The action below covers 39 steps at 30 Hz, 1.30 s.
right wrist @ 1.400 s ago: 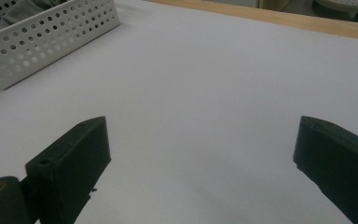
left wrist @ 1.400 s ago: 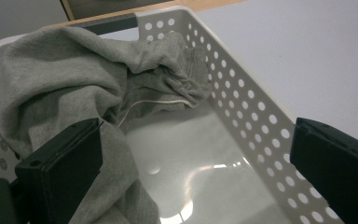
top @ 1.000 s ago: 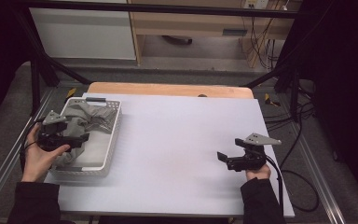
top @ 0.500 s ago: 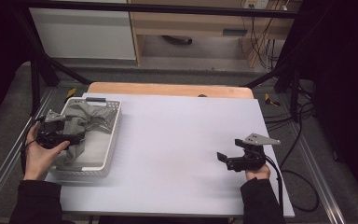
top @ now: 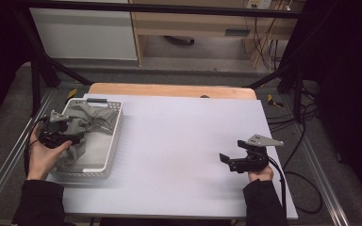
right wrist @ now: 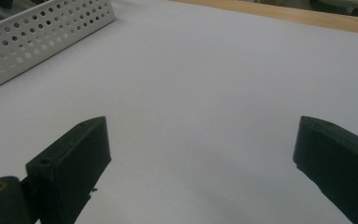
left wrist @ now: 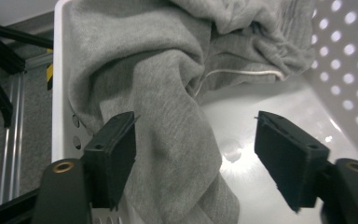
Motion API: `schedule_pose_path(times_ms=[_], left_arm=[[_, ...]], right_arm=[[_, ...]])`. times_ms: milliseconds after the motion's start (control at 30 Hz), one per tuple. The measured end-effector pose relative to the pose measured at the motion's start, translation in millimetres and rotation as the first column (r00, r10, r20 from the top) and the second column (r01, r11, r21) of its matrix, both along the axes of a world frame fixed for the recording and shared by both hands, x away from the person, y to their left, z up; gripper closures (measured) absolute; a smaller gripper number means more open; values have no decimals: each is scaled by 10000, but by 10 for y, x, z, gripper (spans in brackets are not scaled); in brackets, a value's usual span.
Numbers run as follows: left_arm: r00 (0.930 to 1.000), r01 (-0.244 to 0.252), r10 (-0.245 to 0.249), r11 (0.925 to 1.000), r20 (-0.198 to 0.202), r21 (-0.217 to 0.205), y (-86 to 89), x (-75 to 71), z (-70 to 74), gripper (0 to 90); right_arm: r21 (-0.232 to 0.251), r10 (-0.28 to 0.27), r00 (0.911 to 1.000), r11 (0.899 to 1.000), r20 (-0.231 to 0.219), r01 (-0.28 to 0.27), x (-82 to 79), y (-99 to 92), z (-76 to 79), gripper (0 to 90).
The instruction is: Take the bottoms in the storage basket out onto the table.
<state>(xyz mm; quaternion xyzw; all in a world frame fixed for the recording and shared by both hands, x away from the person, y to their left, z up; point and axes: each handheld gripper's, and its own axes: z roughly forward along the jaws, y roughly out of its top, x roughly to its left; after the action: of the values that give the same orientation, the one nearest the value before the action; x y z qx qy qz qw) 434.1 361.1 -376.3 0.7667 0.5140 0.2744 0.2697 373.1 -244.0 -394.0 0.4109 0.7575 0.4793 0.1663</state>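
A crumpled grey garment (top: pixel 93 117) lies in a white perforated basket (top: pixel 116 136) at the table's left. My left gripper (top: pixel 75 136) reaches into the basket from its left rim. Its jaws have just been closing, and a fold of the grey garment (left wrist: pixel 163 79) hangs between them. That fold lies against one pad (left wrist: pixel 119 149), while the other pad stands apart from it over the basket floor (left wrist: pixel 261 107). The left gripper (left wrist: pixel 196 135) is still open. My right gripper (top: pixel 224 159) rests low over the white table at the right. In its own view the right gripper (right wrist: pixel 200 144) is wide open with nothing between its jaws.
A white table top (top: pixel 184 141) stretches between the two hands, with a wooden strip (top: pixel 169 89) along its far edge. The basket's perforated wall (right wrist: pixel 42 32) shows far off in the right gripper view. Black frame bars and cables surround the table.
My left gripper has shifted slightly toward the basket's left rim over the grey cloth. The right gripper has stayed where it was.
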Motion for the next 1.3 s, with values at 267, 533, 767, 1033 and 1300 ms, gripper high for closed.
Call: schedule_pose_path(times_ms=[267, 533, 767, 1033, 1300], left_arm=[[9987, -504, 504, 9986, 52, 152, 10, 20, -17, 453], [9976, -689, 687, 9974, -104, -198, 49, 33, -22, 605], [9959, -730, 719, 9971, -552, -194, 52, 68, -44, 719], [9946, -555, 531, 9982, -889, -240, 76, 71, -45, 785], [9947, -597, 567, 9977, -856, -326, 88, 55, -27, 858]], right_arm=[[-14, -20, 10000, 10000, -5, 20, 0, 1, -1, 42], [-1, -19, 10000, 10000, -1, 19, 0, 5, -3, 42], [-20, -15, 10000, 10000, 45, 15, -3, 1, 0, 42], [-16, -13, 10000, 10000, 14, 13, -2, 4, -2, 42], [-34, -40, 10000, 10000, 8, 40, 1, 0, -2, 42]])
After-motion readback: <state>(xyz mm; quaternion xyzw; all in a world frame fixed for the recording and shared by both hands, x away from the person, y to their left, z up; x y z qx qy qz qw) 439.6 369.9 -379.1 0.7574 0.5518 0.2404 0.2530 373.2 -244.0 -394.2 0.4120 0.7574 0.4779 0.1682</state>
